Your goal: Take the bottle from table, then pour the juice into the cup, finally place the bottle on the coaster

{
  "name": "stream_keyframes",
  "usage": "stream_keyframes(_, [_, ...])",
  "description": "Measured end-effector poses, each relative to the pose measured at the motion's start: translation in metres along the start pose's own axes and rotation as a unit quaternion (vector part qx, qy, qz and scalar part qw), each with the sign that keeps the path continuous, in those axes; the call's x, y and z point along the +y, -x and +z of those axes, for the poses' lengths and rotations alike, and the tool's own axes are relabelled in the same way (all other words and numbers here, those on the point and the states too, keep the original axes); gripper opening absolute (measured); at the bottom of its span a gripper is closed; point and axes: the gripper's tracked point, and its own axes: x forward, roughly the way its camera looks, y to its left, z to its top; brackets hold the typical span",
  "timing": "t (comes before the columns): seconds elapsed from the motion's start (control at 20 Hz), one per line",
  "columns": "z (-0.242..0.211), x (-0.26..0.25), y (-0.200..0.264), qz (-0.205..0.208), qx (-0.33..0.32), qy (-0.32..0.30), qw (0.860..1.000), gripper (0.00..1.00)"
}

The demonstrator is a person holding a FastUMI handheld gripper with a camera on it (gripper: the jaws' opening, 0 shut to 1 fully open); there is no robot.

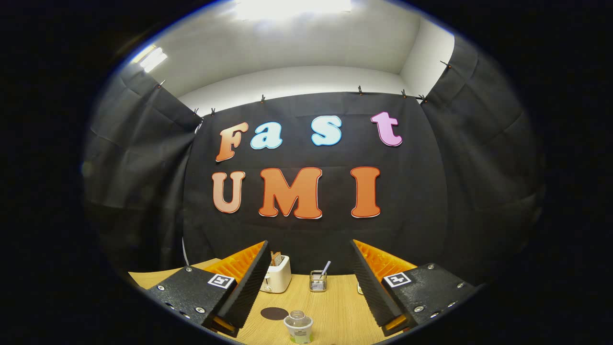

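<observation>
While gripper [309, 275] gapes, bottle [298, 327] upright btwn fingers, axis vertical

No words, brands or numbers can be read. Low in the frame, the gripper [310, 245], its fingers spread wide apart around nothing, carries two square coded markers [221, 281]. At bottom centre, the print on the bottle [298, 327] is too small to make out.

Bottle [299, 327] base cut off below; small object [359, 288] half hidden behind right finger.
</observation>
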Motion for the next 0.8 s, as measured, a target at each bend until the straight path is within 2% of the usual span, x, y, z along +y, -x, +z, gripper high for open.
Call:
stream_keyframes(0.55, [-0.007,-0.001,0.000,0.006,0.002,-0.004,1.000,0.97])
stream_keyframes(0.8, [-0.016,0.006,-0.003,0.027,0.013,-0.009,1.000,0.97])
